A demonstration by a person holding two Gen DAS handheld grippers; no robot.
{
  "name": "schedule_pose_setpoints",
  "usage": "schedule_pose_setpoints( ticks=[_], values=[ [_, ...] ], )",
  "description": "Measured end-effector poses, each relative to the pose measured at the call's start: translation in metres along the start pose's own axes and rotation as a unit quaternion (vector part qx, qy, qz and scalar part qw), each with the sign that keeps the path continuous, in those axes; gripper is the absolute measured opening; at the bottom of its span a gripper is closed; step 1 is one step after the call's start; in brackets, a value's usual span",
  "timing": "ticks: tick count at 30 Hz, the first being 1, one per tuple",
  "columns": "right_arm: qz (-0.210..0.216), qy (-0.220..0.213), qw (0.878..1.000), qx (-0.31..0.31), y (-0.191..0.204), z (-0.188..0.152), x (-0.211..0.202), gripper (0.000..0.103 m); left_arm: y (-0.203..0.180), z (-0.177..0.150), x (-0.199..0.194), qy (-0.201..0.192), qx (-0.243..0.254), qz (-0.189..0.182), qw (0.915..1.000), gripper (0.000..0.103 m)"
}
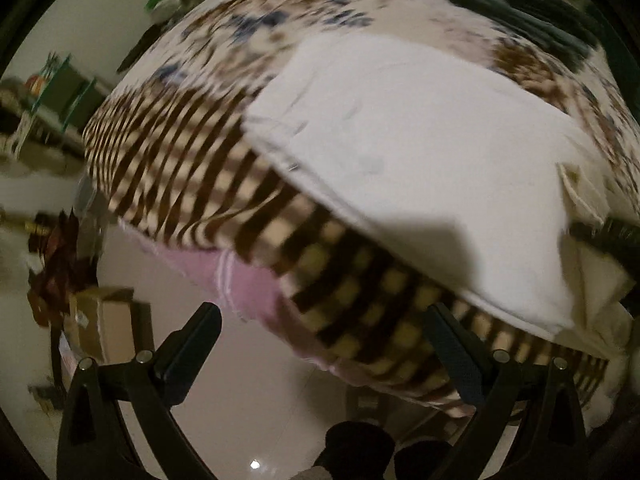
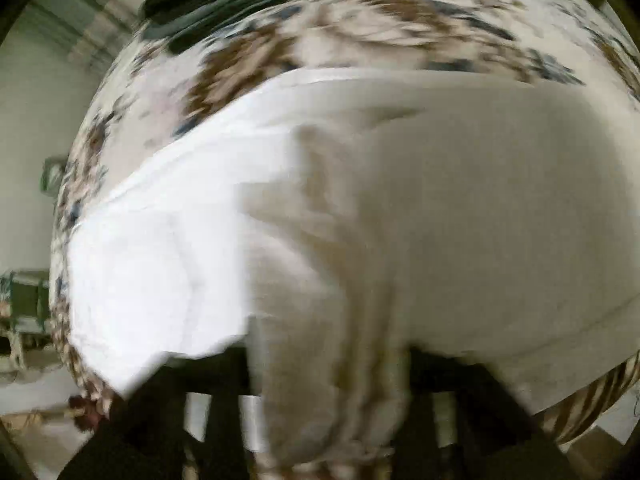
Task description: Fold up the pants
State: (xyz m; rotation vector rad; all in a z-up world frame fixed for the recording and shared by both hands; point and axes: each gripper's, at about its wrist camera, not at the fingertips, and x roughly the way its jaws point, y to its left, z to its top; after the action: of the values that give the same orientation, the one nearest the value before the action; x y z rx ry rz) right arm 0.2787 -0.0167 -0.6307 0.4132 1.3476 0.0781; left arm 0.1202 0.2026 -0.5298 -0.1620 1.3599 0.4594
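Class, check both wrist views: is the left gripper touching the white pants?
Apart. The left wrist view shows the left gripper open, its fingers over floor and bedspread edge, short of the white pants.

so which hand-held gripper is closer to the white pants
Right. The right hand-held gripper has white pants fabric bunched between its fingers; the left hand-held gripper hangs open off the bed's edge.
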Motion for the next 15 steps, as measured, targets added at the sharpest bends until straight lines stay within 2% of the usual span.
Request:
schedule_pose_setpoints(
  ticks=[1,2,3,4,5,6,8,9,11,14,15],
  values=[
    [0.027,0.011,1.000,0.000,0.005,0.002,-0.004,0.073,0.007,0.000,0.003,0.004,-0.010,-0.001,0.9999,0.103],
    [0.068,0.018,0.997,0.010,0.006,0.005,-0.012,0.073,0.012,0.000,0.005,0.006,-0.018,-0.002,0.9998,0.103],
    [0.134,0.018,0.990,0.036,-0.002,0.010,-0.024,0.073,0.017,0.000,0.006,0.007,-0.028,-0.004,0.9996,0.103],
    [0.149,0.015,0.987,0.056,-0.009,0.013,-0.032,0.073,0.022,0.001,0.007,0.008,-0.035,-0.006,0.9993,0.103],
    [0.145,0.010,0.987,0.070,-0.017,0.016,-0.040,0.073,0.028,0.002,0.008,0.007,-0.045,-0.010,0.9989,0.103],
    [0.122,0.009,0.989,0.079,-0.027,0.022,-0.047,0.073,0.031,0.004,0.009,0.007,-0.050,-0.013,0.9986,0.103],
    [0.093,0.008,0.993,0.073,-0.034,0.027,-0.051,0.073,0.037,0.007,0.010,0.002,-0.064,-0.019,0.9978,0.103],
    [0.063,0.020,0.996,0.058,-0.033,0.030,-0.048,0.073,0.039,0.009,0.011,0.002,-0.069,-0.020,0.9974,0.103],
    [0.030,0.044,0.998,0.038,-0.024,0.035,-0.038,0.073,0.042,0.013,0.014,0.000,-0.079,-0.021,0.9966,0.103],
    [-0.017,0.096,0.995,-0.003,0.000,0.028,0.000,0.073,0.045,0.018,0.019,-0.002,-0.096,-0.023,0.9951,0.103],
    [-0.038,0.108,0.993,-0.014,0.006,0.025,0.011,0.061,0.046,0.021,0.021,-0.001,-0.103,-0.024,0.9944,0.103]
  ],
)
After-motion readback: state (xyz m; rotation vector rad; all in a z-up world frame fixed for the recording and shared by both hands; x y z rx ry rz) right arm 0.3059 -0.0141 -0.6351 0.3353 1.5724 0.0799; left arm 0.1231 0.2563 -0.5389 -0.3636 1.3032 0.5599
